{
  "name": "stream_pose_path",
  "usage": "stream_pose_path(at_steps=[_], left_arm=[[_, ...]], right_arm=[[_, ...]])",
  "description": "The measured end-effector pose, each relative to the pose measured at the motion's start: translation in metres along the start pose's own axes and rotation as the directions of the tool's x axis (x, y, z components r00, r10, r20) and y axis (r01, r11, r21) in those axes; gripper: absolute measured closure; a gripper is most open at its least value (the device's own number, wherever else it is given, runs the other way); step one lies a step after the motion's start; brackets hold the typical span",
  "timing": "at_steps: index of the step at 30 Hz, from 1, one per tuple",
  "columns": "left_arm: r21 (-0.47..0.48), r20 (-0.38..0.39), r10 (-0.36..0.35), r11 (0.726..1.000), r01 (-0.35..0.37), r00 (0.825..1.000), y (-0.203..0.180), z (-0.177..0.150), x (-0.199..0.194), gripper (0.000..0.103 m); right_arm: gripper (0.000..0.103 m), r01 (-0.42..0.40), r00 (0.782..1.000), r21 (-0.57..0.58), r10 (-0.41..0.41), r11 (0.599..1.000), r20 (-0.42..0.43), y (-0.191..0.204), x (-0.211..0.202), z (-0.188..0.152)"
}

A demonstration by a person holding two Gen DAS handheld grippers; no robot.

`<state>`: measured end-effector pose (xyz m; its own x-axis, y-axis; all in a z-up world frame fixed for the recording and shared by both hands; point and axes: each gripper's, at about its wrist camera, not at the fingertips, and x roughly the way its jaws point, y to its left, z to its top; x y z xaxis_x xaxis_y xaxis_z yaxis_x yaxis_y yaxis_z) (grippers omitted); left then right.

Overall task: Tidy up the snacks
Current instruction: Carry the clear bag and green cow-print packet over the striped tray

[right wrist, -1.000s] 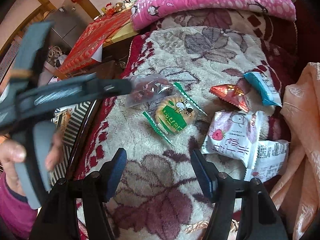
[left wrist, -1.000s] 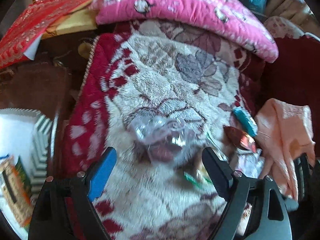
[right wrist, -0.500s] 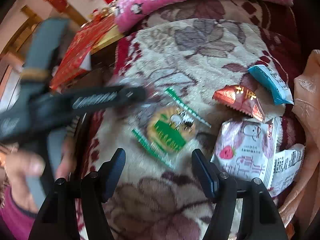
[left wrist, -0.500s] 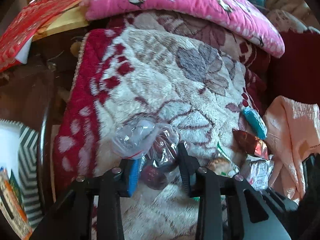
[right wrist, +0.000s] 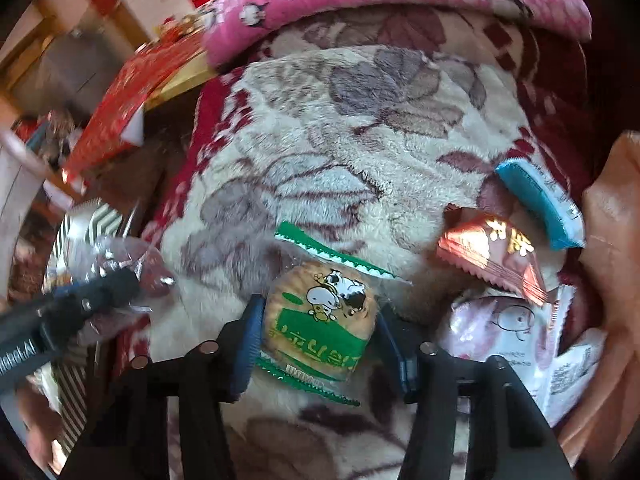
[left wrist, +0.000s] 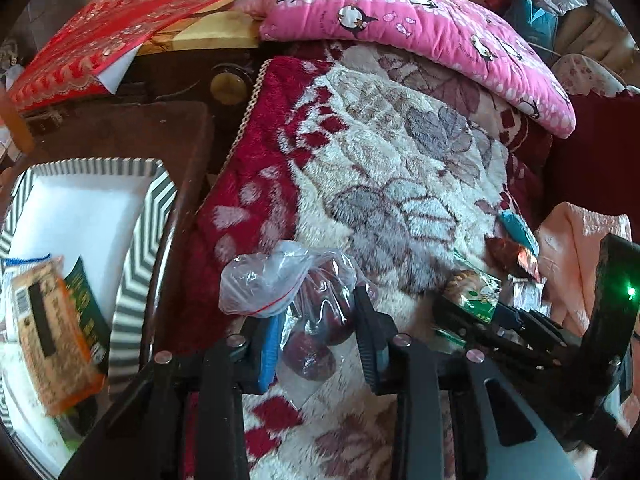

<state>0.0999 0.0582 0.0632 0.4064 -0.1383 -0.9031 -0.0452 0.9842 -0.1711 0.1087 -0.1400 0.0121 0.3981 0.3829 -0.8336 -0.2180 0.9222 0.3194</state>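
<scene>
My left gripper (left wrist: 318, 334) is shut on a clear plastic bag of red dates (left wrist: 296, 284), which it holds over the plush blanket (left wrist: 400, 184) close to its left edge. In the right wrist view that gripper (right wrist: 100, 292) appears blurred at the left with the bag (right wrist: 136, 264). A green cookie packet (right wrist: 320, 320) lies between the pads of my right gripper (right wrist: 320, 342). Its jaws are closing, and both pads meet the packet's sides. The left wrist view shows the right gripper with the packet (left wrist: 476, 292) at the right.
A striped box (left wrist: 136, 216) with snacks inside stands left of the blanket. A blue packet (right wrist: 540, 204), a red foil packet (right wrist: 492, 256) and a white-pink packet (right wrist: 508, 328) lie at the right beside a peach cloth (right wrist: 612, 240). A pink pillow (left wrist: 420, 20) lies behind.
My left gripper shut on the bag of dates and carried it left towards the striped box. My right gripper came down over the green cookie packet and its jaws narrowed onto it.
</scene>
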Motion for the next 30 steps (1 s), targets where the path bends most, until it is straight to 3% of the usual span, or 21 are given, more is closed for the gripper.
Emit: stream_pose_path(at_steps=[15, 30], left_arm=[[-0.030, 0.074, 0.076, 0.997, -0.074, 0.994, 0.030, -0.039, -0.055, 0.071], [-0.094, 0.127, 0.137, 0.988, -0.125, 0.982, 0.072, -0.064, -0.100, 0.071]], right_arm=[[0.048, -0.078, 0.996, -0.133, 0.083, 0.988, 0.030, 0.044, -0.053, -0.030], [0.048, -0.137, 0.990, -0.263, 0.137, 0.955, -0.016, 0.111, -0.061, -0.045]])
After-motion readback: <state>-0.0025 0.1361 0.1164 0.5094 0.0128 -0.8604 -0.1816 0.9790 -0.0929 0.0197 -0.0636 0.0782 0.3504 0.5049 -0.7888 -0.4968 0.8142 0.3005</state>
